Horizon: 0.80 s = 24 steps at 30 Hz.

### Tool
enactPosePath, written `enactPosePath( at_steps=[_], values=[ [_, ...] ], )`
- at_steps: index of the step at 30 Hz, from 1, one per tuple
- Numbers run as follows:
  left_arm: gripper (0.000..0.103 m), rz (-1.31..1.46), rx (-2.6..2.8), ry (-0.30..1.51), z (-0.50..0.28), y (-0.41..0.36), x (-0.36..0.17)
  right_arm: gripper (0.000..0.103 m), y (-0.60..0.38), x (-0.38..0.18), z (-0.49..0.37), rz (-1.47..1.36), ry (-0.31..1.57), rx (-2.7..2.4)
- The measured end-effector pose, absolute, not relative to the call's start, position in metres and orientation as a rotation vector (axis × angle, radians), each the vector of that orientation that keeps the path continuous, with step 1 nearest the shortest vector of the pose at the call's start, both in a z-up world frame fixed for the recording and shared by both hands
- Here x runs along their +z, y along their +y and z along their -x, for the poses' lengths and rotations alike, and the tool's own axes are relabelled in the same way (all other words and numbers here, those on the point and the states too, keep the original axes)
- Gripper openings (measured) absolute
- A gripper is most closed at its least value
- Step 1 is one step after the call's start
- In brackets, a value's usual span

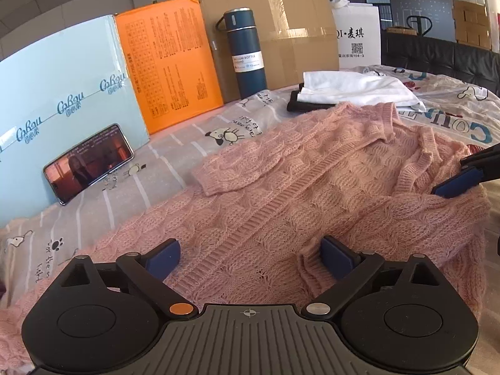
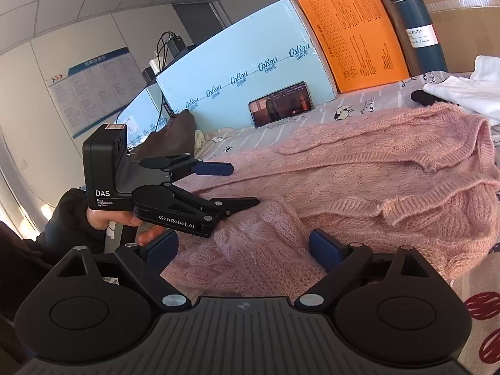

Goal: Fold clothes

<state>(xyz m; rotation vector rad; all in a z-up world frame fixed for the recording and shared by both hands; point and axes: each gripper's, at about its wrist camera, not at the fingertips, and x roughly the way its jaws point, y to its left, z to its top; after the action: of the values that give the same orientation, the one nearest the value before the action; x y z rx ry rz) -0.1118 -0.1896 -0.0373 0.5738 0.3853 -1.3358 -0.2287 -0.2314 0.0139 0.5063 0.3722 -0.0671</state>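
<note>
A pink cable-knit sweater [image 1: 312,187] lies spread and partly folded on the printed bed sheet [image 1: 175,143]. My left gripper [image 1: 250,256] hovers low over its near part with its jaws wide apart, and the blue pads [image 1: 336,257] press on nothing. In the right wrist view the same sweater [image 2: 375,162] fills the middle. My right gripper [image 2: 243,250] stands open over a bunched edge of the knit. The left gripper [image 2: 240,184] shows there in a person's hand [image 2: 103,218], open just above the sweater. The right gripper [image 1: 450,176] enters the left wrist view from the right edge.
A folded white garment [image 1: 353,89] rests on a black one [image 1: 309,103] behind the sweater. Along the back stand a light blue box [image 1: 62,100], an orange box [image 1: 168,62], a cardboard box [image 1: 290,37] and a dark blue bottle [image 1: 247,53]. A phone [image 1: 89,162] leans against the blue box.
</note>
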Motion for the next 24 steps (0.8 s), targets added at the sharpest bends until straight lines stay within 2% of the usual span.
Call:
enactPosePath(
  at_steps=[5, 7, 10, 18, 21, 24],
  values=[
    [0.098, -0.438, -1.344, 0.31, 0.102, -0.163, -0.015, 0.094, -0.216, 0.029, 0.234, -0.407, 0.356, -0.109],
    [0.098, -0.374, -1.336, 0.233, 0.099, -0.14, -0.001, 0.099, -0.203, 0.042, 0.243, -0.299, 0.332, -0.146],
    [0.098, -0.307, -1.323, 0.119, 0.09, -0.097, 0.014, 0.1, -0.183, 0.057, 0.252, -0.077, 0.347, -0.251],
    [0.101, -0.372, -1.31, 0.042, 0.072, -0.003, 0.006, 0.1, -0.162, 0.035, 0.251, 0.292, 0.615, -0.488],
    [0.101, -0.363, -1.311, 0.078, 0.073, 0.015, 0.0, 0.1, -0.159, 0.023, 0.242, 0.38, 0.709, -0.527],
    [0.101, -0.467, -1.356, 0.09, 0.082, 0.018, -0.006, 0.099, -0.153, 0.016, 0.226, 0.455, 0.751, -0.516]
  ],
)
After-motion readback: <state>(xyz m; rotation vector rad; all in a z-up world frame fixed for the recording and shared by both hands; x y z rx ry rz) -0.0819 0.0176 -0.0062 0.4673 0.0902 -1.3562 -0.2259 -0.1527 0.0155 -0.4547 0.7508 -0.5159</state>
